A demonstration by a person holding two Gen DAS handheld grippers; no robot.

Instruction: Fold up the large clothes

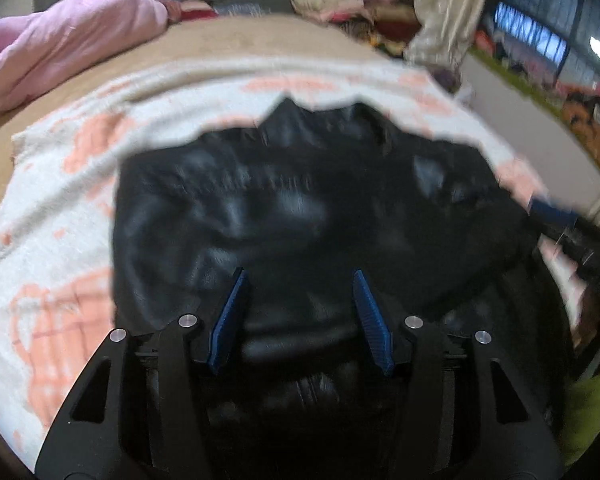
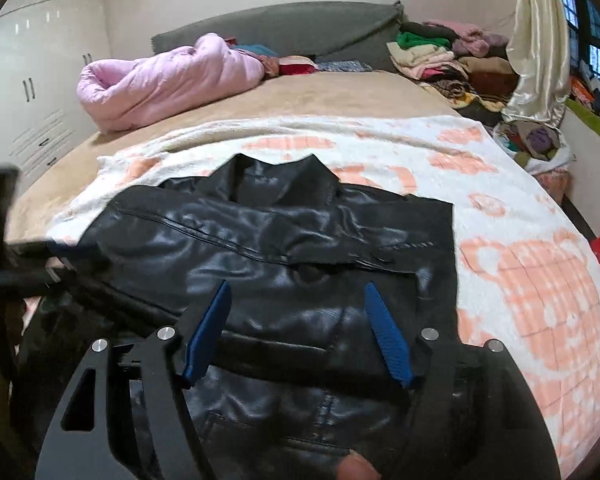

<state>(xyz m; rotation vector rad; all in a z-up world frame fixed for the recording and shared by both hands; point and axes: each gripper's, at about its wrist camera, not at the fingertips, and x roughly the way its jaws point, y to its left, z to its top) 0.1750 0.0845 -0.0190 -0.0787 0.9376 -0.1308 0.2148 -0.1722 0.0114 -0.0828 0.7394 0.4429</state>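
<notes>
Item: black leather jacket [image 2: 300,248], glossy, lying flat on a white blanket with peach pattern [image 2: 532,280], collar pointing toward the headboard. Sleeves appear folded in over the body, with a stitched seam running across the chest; the left wrist view is blurred, so the fold lines there are uncertain. No brand, label or legible writing shows on the jacket or elsewhere.

Left gripper [image 1: 299,276]: blue ribbed fingers [image 1: 232,316] spread apart, holding nothing, poised over the jacket's [image 1: 300,208] lower half. Contact with the leather cannot be told.

Right gripper [image 2: 298,288]: blue fingers [image 2: 388,336] likewise parted and empty, over the jacket's lower front near a horizontal pocket seam.

Surface: the blanket lies across a tan bedsheet [image 2: 320,96]. The jacket's right edge runs straight, with a broad strip of bare blanket beside it up to the bed's side. Bare blanket also shows beyond the collar and, in the left wrist view, left of the jacket [image 1: 52,208].

Surroundings, outward:
- Pink quilt [image 2: 160,80], bundled at the far left of the bed, well apart from the jacket.
- Grey headboard [image 2: 292,28] behind it.
- Pile of mixed folded clothes [image 2: 440,56] at the far right corner of the bed.
- Cream satin curtain [image 2: 540,40] hanging beside the pile, with a window [image 2: 592,12] behind.
- White wardrobe [image 2: 40,60] with dark handles along the left wall.
</notes>
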